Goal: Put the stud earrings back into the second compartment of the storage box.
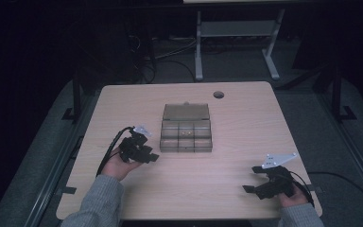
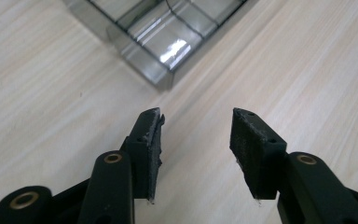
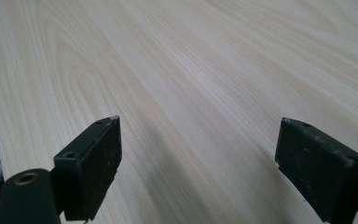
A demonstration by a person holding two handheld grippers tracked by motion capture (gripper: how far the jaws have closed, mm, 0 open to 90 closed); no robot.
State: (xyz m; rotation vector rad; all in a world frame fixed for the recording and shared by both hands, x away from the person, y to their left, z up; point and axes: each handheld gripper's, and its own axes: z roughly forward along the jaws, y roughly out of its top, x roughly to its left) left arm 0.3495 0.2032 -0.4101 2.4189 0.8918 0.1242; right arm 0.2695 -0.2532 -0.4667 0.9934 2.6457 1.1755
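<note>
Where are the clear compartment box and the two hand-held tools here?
Clear compartment box (image 1: 186, 135), high view, its middle divider.
Left tool (image 1: 147, 152), high view, between its tips.
Right tool (image 1: 251, 178), high view, between its tips.

compartment box (image 2: 158, 42) cut off by top edge, contents too small to tell

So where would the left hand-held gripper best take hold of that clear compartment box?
Probably by the near-left corner wall of the compartment box, coming in from its left side. The box lies flat with its lid swung open at the back, so its thin upright walls suit a pinch. The left hand-held gripper, jaws apart and empty, already faces that corner.
</note>
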